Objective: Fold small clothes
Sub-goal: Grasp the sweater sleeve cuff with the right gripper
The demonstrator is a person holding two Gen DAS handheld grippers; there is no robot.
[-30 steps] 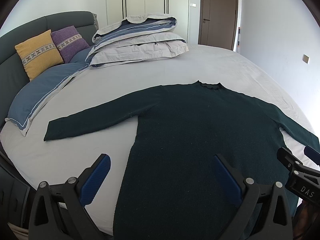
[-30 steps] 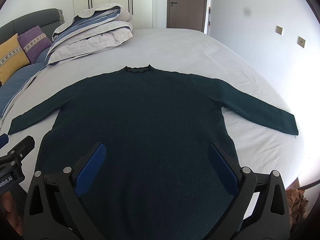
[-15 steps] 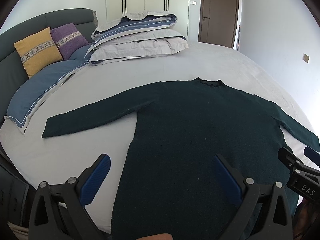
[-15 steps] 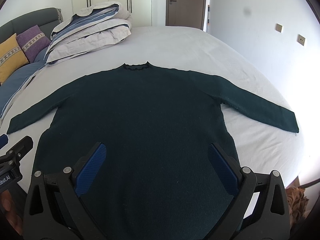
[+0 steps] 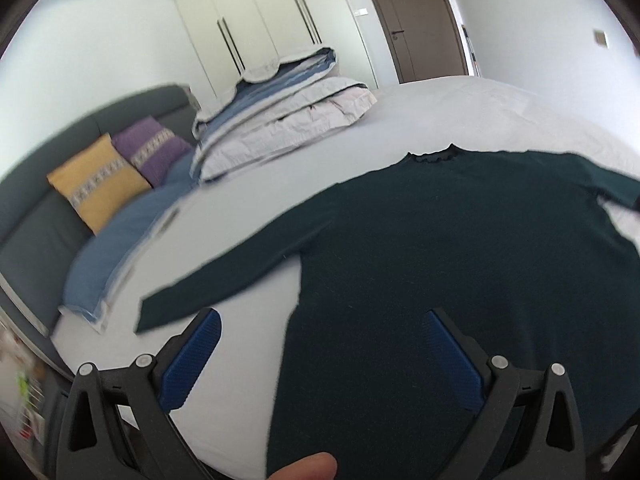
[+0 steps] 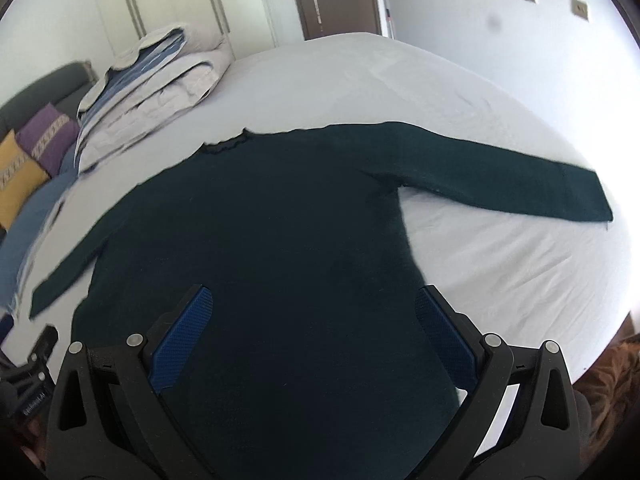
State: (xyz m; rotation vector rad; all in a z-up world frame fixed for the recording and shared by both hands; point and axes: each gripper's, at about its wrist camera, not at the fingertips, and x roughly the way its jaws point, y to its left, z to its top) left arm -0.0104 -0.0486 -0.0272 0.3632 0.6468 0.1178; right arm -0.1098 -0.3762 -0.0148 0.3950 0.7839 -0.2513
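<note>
A dark green sweater lies flat on the pale bed, neck toward the far end and both sleeves stretched out to the sides. Its collar has a small frilled edge. The right sleeve reaches toward the wall side of the bed; the left sleeve points toward the blue pillow.

The left gripper hangs over the near edge of the bed with its blue-padded jaws spread wide, one finger above bare sheet and the other above the sweater's body, pinching nothing. The right gripper is also spread wide, both fingers over the lower part of the sweater and holding nothing.

In the right wrist view the left gripper's body shows at the lower left, with a small white label on it that is too blurred to read.

A folded duvet is stacked at the head of the bed. Beside it, a yellow cushion and a purple cushion lean against the grey headboard. White wardrobe doors and a brown door stand behind.
</note>
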